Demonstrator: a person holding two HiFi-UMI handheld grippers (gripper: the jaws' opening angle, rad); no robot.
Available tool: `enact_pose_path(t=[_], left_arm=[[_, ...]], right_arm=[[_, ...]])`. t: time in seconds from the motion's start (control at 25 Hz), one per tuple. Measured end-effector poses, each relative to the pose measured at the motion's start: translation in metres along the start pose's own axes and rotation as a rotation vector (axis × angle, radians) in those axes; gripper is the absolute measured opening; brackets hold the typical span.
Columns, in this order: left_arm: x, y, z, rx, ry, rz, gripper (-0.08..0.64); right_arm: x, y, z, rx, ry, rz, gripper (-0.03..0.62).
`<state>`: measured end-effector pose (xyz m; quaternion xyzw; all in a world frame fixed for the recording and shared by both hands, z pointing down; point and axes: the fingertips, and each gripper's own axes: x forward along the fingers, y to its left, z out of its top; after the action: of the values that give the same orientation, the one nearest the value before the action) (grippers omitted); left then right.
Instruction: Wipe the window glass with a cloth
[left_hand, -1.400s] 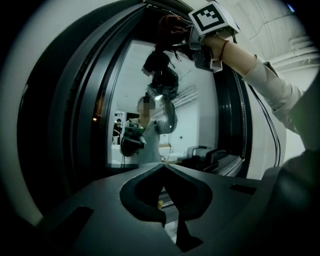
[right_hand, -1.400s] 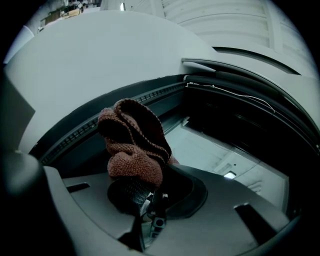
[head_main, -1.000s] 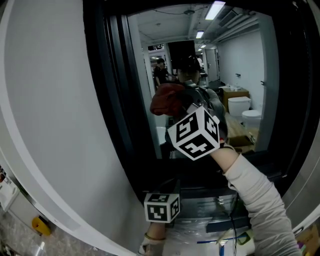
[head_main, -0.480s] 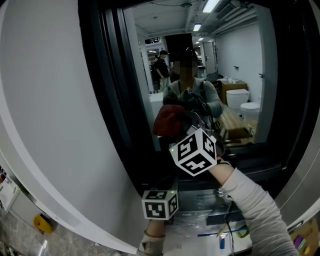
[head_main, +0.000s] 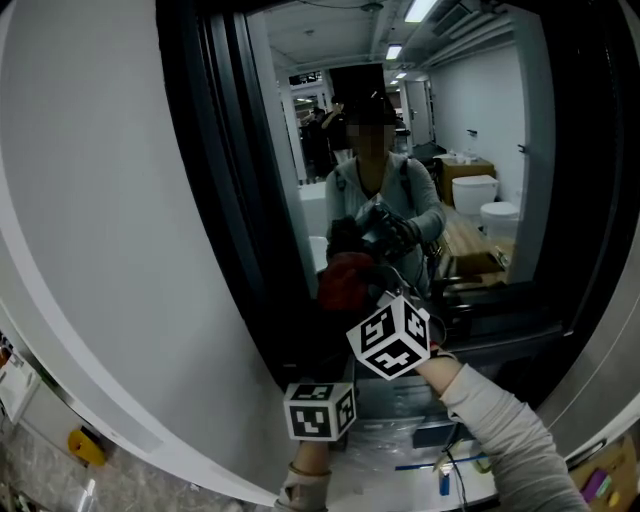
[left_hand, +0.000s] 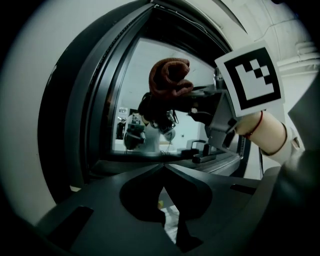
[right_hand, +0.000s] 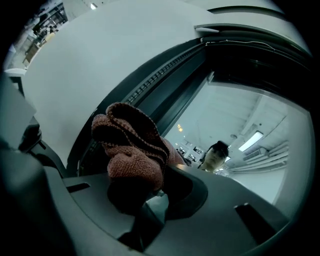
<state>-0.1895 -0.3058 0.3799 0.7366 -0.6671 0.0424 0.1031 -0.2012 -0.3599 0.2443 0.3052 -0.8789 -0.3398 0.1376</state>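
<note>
My right gripper (right_hand: 150, 195) is clamped on the bunched red-brown cloth (right_hand: 132, 150). In the head view the cloth sits at centre frame, low on the window glass (head_main: 470, 150); whether it touches the pane I cannot tell. The dark frame upright (head_main: 215, 200) lies near at the cloth's left and the bottom rail (head_main: 490, 325) near below. The pane runs open above and to the right. My left gripper (left_hand: 162, 170) is low at bottom centre, jaws together, holding nothing.

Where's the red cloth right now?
In the head view, the red cloth is in the right claw, low at the window glass, near its black left frame.
</note>
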Motion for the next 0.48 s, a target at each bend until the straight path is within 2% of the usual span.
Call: enact_pose_path(t=[0.28,0.48], left_arm=[[0.004,0.0,-0.004,-0.005,0.007,-0.007,0.005],[0.008,-0.003,-0.003,-0.004,0.005,-0.019,0.005]], right_arm=[[0.003,0.023,-0.025,0.019,0.043,0.048,0.044],[0.0,0.021,-0.019,0.009,0.037,0.064,0.043]])
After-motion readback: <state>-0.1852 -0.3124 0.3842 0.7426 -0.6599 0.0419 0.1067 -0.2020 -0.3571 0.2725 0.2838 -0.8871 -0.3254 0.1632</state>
